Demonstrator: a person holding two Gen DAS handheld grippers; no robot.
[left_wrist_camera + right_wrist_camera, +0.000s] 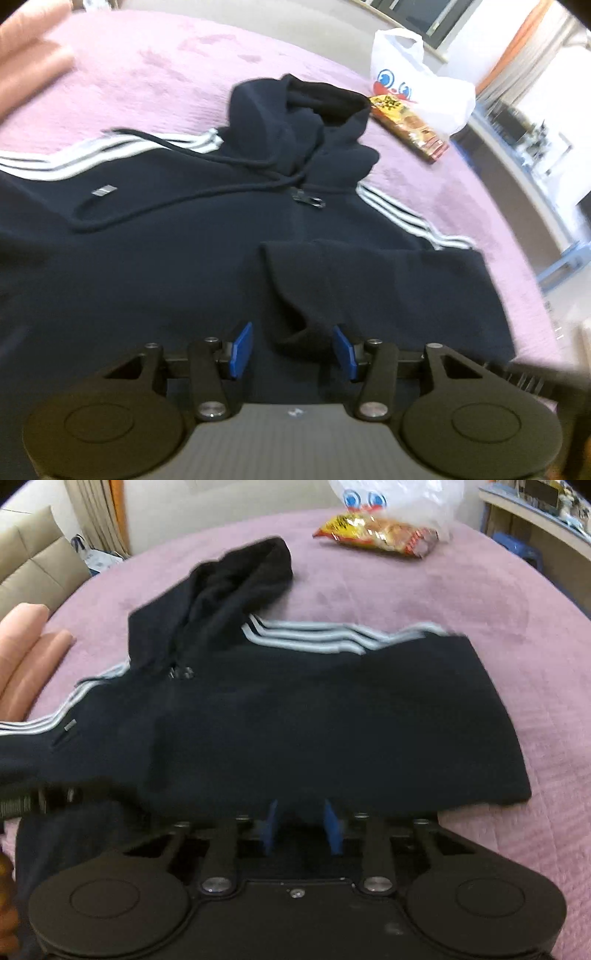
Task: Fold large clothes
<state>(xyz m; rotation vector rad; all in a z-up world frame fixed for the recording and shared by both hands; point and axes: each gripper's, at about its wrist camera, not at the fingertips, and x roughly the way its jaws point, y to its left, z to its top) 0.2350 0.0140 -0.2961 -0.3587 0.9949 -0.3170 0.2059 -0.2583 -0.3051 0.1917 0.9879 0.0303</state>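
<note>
**Hoodie flat on the pink bed, both tools spread**

Pink bedcover fills the surface, with a white plastic bag and a snack packet at the far side. The dark navy hoodie with white stripes lies flat on the bed, its hood toward the bag. My left tool hangs over a fold of the hoodie, blue pads spread, pinching nothing. My right tool stands at the hoodie's near edge, jaws apart too.
</note>
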